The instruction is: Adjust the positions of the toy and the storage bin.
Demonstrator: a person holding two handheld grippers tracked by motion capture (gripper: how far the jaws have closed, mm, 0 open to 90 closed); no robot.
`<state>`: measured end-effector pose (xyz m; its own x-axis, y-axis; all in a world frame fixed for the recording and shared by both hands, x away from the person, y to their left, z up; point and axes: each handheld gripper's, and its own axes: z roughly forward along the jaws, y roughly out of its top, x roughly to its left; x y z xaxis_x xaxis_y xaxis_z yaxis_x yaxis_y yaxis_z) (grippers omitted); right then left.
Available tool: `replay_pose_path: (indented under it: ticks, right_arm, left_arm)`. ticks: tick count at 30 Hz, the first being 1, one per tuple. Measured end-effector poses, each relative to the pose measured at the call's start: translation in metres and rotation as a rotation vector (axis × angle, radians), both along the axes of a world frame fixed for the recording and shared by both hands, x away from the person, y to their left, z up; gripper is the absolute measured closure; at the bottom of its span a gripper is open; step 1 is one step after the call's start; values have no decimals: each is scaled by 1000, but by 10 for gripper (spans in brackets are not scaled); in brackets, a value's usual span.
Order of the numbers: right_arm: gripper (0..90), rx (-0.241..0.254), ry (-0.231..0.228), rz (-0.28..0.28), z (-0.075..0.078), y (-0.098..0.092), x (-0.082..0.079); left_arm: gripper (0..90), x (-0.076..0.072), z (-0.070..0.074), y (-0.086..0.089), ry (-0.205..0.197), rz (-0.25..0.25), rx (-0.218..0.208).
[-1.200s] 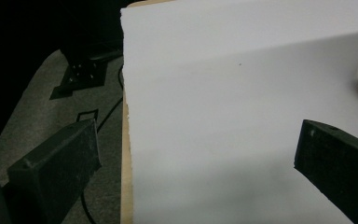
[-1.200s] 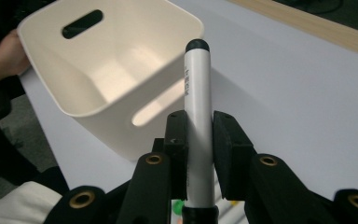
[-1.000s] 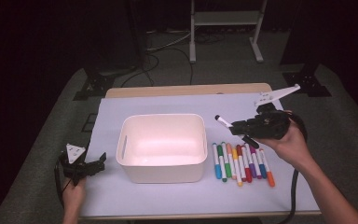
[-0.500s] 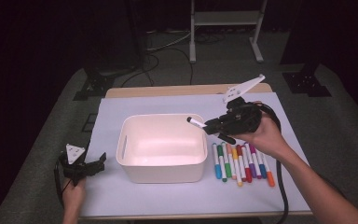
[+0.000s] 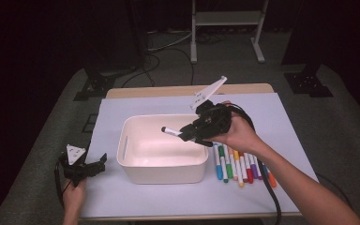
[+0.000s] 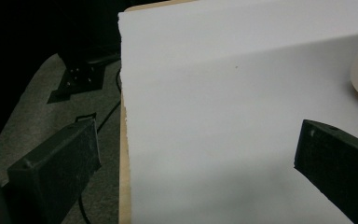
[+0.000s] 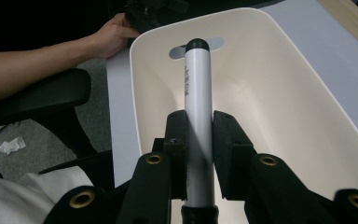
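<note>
On the white-covered table [image 5: 145, 201] in a dark room stand one white bin [image 5: 161, 151] and about ten markers [image 5: 241, 164]. The right hand-held gripper [image 5: 183, 134] grasps one white marker [image 7: 198, 116] over the bin; the left hand-held gripper [image 5: 98, 164] rests released.

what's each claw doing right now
left claw: open, holding nothing
right claw: closed on a white marker, over the white bin

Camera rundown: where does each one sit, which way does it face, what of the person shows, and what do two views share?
High view: above the person's side, facing forward and down on the table; both forearms, left gripper and right gripper show.
Left gripper view: on the left gripper, looking along its open jaws across the white sheet.
Right gripper view: on the right gripper, jaws shut on the marker, over the bin.
Shared: high and right gripper views both show marker and bin.
</note>
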<state>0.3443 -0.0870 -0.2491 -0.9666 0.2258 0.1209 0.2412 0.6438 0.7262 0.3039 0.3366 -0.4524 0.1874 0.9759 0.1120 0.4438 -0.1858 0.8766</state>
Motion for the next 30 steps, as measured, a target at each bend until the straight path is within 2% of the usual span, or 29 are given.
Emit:
replay_pose_path:
  ticks: [3, 6, 7, 9, 10, 12, 15, 25, 26, 30]
  right_arm:
    - [756, -8, 15, 33, -5, 17, 2]
    - [756, -20, 19, 53, -8, 25, 4]
    - [756, -32, 28, 70, -13, 34, 6]
    - [756, -35, 30, 76, -14, 37, 6]
    - [756, -45, 32, 91, -20, 45, 8]
    - [756, -47, 33, 95, -22, 48, 8]
    - [756, -58, 47, 122, -31, 62, 10]
    - [756, -97, 63, 169, -53, 84, 14]
    - [756, -116, 70, 172, -59, 89, 14]
    - [756, -132, 78, 180, -66, 94, 15]
  left_arm:
    - [0, 0, 0, 0, 0, 0, 0]
    - [0, 0, 0, 0, 0, 0, -3]
    - [0, 0, 0, 0, 1, -1, -1]
    - [0, 0, 0, 0, 0, -3, -1]
    - [0, 0, 0, 0, 0, -3, -2]
    - [0, 0, 0, 0, 1, -3, -3]
    - [0, 0, 0, 0, -2, -4, -5]
    - [0, 1, 0, 0, -2, -5, -8]
    - [0, 1, 0, 1, 0, -5, -9]
    - [0, 0, 0, 0, -4, -5, -11]
